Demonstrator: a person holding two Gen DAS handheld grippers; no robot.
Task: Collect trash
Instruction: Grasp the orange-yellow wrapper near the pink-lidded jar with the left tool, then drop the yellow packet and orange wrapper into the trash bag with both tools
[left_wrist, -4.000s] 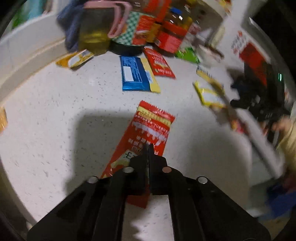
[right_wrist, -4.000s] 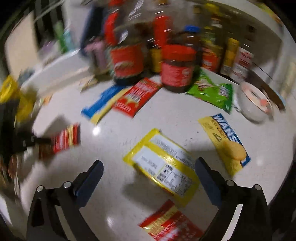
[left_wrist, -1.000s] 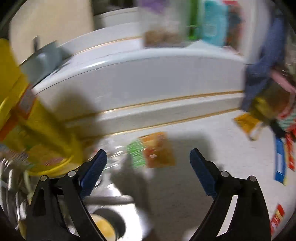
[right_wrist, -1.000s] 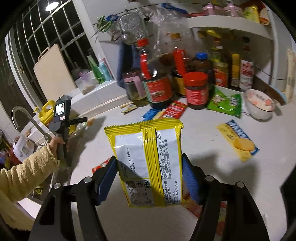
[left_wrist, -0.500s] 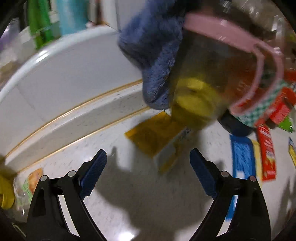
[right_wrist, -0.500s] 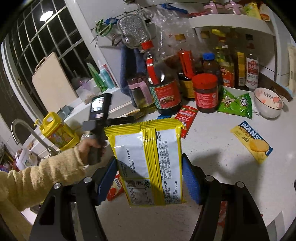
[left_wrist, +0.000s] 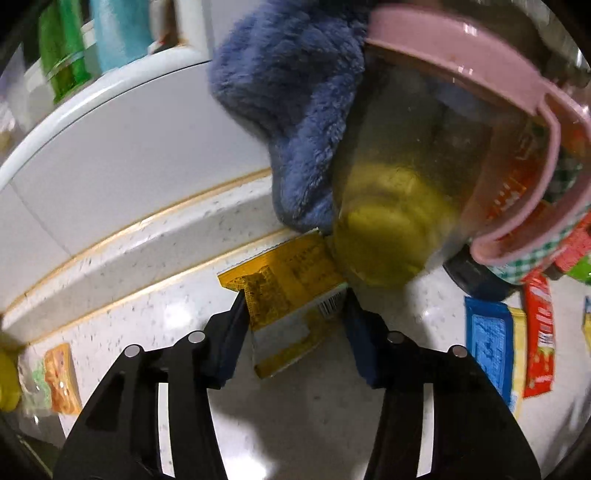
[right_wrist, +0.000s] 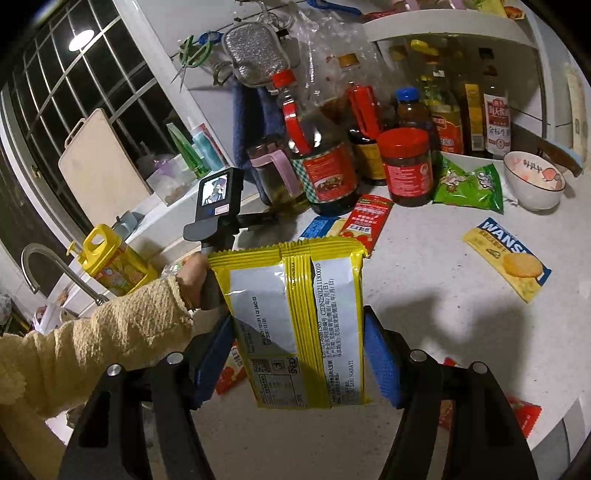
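Note:
A flat yellow wrapper (left_wrist: 288, 306) with a barcode lies on the speckled counter (left_wrist: 314, 406), its far end tucked under a pink-handled oil jar (left_wrist: 424, 166). My left gripper (left_wrist: 295, 325) points down at it. Its jaws are closing, with the wrapper between them and the blue pads (left_wrist: 236, 332) at its two side edges; the wrapper still lies flat. My right gripper (right_wrist: 299, 350) is shut on a large yellow snack packet (right_wrist: 295, 314) and holds it upright above the counter. In the right wrist view a hand (right_wrist: 192, 277) in a cream sleeve holds the left gripper's handle.
A blue fluffy cloth (left_wrist: 295, 110) hangs beside the jar. Blue (left_wrist: 487, 343) and red (left_wrist: 541, 332) wrappers lie to the right, an orange-green packet (left_wrist: 59, 376) to the left. Sauce bottles, a red-lidded jar (right_wrist: 406, 166), a green bag (right_wrist: 469, 184), a bowl (right_wrist: 532, 181) and a tap (right_wrist: 44, 266) ring the counter.
The left gripper swung right from the sink end to the yellow wrapper by the jar, and its jaws narrowed around it. The right gripper kept holding its yellow packet, nearly still.

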